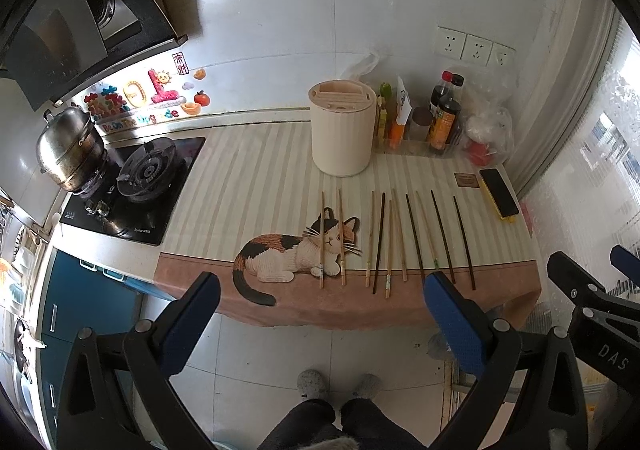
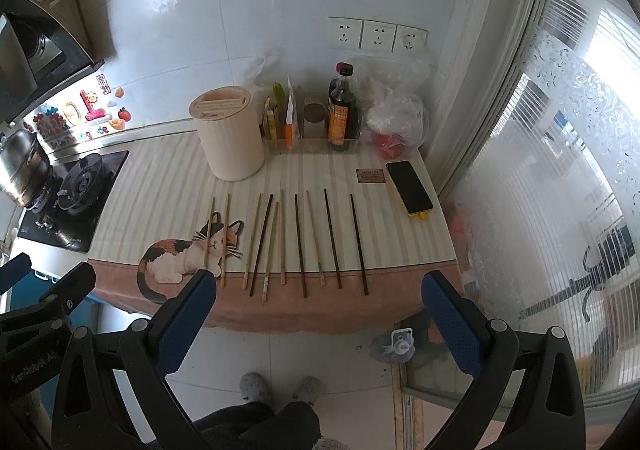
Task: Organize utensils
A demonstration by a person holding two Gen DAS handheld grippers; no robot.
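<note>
Several chopsticks lie side by side on a striped cat-print mat [image 1: 248, 177] near the counter's front edge. Some are pale bamboo [image 1: 322, 240] and some dark wood [image 1: 443, 237]; the right wrist view shows the same row, pale chopsticks [image 2: 251, 242] mixed with dark chopsticks [image 2: 332, 238]. Behind them stands a cream cylindrical utensil holder [image 1: 342, 133] [image 2: 232, 137] with slots in its lid. My left gripper [image 1: 320, 282] hangs open in front of the counter edge, holding nothing. My right gripper [image 2: 319, 278] is open too, beside it on the right, also short of the chopsticks.
A gas stove [image 1: 148, 177] with a steel pot [image 1: 70, 149] sits at the left. Sauce bottles [image 2: 342, 109], a plastic bag [image 2: 394, 121] and a phone [image 2: 409, 185] occupy the back right. A person's legs and slippers [image 1: 312, 384] are below on the tiled floor.
</note>
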